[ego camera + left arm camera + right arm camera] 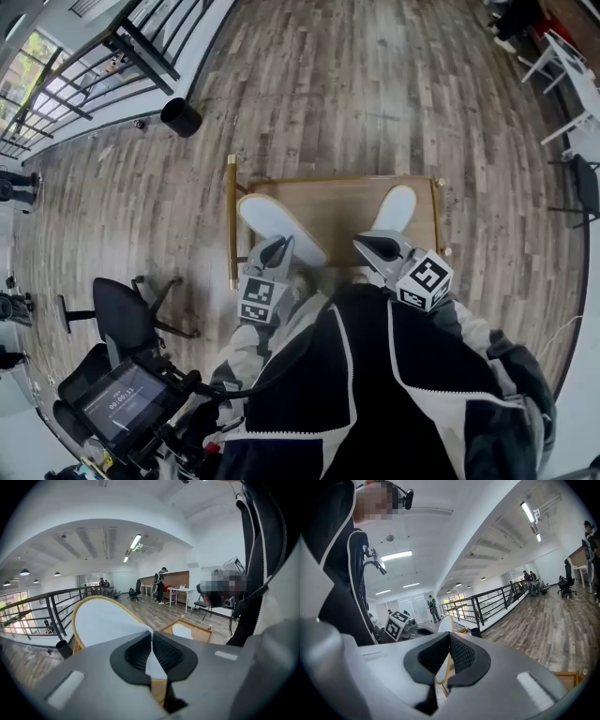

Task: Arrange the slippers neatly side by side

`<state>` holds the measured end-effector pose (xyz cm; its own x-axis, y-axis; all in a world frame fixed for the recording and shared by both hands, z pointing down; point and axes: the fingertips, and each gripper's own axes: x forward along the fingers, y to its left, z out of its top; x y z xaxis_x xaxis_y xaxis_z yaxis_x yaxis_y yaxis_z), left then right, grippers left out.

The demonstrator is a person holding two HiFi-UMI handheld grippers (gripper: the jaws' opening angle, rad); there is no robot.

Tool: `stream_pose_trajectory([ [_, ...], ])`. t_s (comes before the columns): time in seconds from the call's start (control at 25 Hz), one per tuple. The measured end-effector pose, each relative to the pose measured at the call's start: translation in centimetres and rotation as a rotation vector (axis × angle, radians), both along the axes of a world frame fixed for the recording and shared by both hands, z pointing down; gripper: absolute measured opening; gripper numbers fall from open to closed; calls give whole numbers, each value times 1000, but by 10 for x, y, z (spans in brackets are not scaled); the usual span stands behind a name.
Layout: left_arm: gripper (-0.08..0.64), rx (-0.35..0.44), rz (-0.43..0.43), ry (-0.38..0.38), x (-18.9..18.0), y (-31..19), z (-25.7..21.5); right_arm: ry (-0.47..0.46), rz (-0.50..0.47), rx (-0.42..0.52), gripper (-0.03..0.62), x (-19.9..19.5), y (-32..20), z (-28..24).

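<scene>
Left slipper (279, 228) and right slipper (395, 207), each pinched by a hand-held gripper over the low wooden table (347, 199).
The left gripper (279, 247) points away from the person and a little downward, its jaws clenched on the left slipper's rim. The white sole with its yellow edge fans out just beyond the tips. Off to its right, the right gripper (370, 242) is held nearly level and grips the right slipper's thin edge between its pads. Both sleeved forearms are tucked close to the body, with the grippers side by side and apart.
</scene>
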<state>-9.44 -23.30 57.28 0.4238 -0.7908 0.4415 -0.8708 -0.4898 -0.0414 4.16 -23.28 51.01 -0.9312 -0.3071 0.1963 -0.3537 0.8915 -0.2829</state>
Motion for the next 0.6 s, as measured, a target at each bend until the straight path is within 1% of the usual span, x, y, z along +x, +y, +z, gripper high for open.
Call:
stream_pose_trajectory([
  [0.08, 29, -51, -11, -10, -19, -12, 16, 8, 17, -10, 5, -4, -5, 0],
  [0.16, 29, -94, -16, -19, -29, -20, 33, 9, 31, -14, 5, -3, -7, 0],
  [0.36, 29, -163, -18, -34, -32, -35, 69, 10, 67, -15, 5, 6, -6, 5],
  [0.44, 29, -210, -15, -45, -34, -38, 91, 11, 81, -19, 5, 9, -6, 8],
  [0.6, 29, -300, 11, -94, -36, -44, 126, 15, 102, -23, 5, 15, -2, 10],
])
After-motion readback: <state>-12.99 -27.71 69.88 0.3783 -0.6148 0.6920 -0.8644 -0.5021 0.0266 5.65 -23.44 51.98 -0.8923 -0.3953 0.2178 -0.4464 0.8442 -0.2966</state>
